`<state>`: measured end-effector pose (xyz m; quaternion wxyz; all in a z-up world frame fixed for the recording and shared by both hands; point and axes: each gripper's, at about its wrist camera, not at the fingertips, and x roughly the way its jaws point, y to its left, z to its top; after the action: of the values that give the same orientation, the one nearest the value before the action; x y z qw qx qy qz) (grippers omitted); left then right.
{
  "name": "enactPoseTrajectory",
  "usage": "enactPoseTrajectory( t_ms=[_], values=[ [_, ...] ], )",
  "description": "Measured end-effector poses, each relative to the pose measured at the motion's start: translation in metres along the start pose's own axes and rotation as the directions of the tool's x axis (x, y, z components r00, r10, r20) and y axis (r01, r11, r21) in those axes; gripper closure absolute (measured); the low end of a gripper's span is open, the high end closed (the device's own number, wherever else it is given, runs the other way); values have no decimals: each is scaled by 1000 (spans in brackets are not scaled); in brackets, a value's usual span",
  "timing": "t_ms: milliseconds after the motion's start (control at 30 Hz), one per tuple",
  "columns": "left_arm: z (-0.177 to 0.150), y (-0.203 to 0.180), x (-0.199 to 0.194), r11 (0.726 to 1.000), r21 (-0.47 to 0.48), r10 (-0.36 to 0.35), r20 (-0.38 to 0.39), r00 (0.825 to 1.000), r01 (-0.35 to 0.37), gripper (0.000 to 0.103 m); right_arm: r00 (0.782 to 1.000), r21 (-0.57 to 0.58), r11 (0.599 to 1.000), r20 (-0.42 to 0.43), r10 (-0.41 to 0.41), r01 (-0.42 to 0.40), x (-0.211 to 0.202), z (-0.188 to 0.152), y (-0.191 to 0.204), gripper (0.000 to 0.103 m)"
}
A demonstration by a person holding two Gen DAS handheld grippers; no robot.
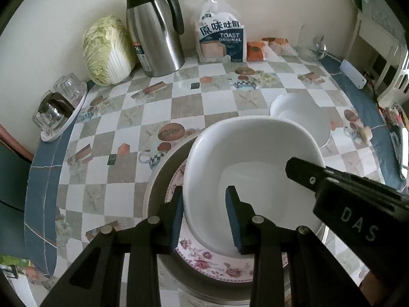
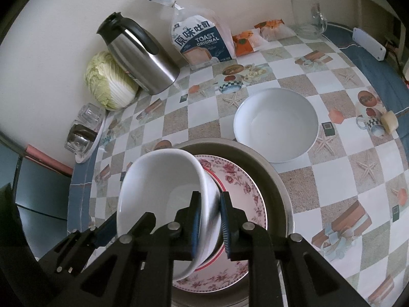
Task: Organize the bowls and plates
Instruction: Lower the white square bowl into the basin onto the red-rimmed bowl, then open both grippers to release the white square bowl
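Observation:
A white bowl [image 1: 251, 153] [image 2: 158, 186] sits tilted on a floral plate [image 1: 212, 261] [image 2: 242, 186], which lies in a grey metal dish [image 1: 158, 179] [image 2: 278, 186]. My right gripper [image 2: 208, 220] is shut on the white bowl's right rim; it shows in the left wrist view [image 1: 304, 174]. My left gripper [image 1: 204, 217] straddles the bowl's left rim with the jaws apart, one finger inside and one outside; it shows at lower left in the right wrist view [image 2: 102, 232]. A second white bowl [image 1: 304, 117] [image 2: 276, 122] rests on the table beyond.
Along the wall stand a cabbage [image 1: 107, 51], a steel jug [image 1: 156, 30], a toast bag [image 1: 221, 38], orange packets [image 1: 255, 50] and a glass mug [image 2: 309, 18]. A tray of upturned glasses [image 1: 56, 107] sits at the left edge. A white chair [image 1: 383, 51] stands right.

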<state>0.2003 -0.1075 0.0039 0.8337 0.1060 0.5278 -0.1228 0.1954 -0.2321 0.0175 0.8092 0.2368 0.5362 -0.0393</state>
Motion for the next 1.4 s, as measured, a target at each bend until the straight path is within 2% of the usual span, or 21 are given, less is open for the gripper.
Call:
enactPoseTrajectory(
  t_ms=[467,733,1100,1267,1367,1400],
  values=[
    [2,10,-1,999,-39,-14,10,1000,14,69,1000,6,1000,-7,20,-20,-3,0,-1,84],
    [2,17,-4,997,-72,-19,23,1000,20,68,998,-30,999,40,38,-37,-20,3,4,84],
    [3,24,-6,995,-102,-22,25,999,24,68,999,-4,999,30,34,-34,-13,5,-10,84],
    [3,25,-6,994,-104,-24,30,999,27,68,998,13,998,23,58,-58,-12,6,-13,84],
    [4,26,-9,993,-112,-30,38,999,34,66,996,-3,996,24,84,-84,-15,6,-9,84],
    [4,27,-10,993,-117,-31,42,999,36,62,996,-10,996,27,84,-84,-16,5,-7,84]
  ],
)
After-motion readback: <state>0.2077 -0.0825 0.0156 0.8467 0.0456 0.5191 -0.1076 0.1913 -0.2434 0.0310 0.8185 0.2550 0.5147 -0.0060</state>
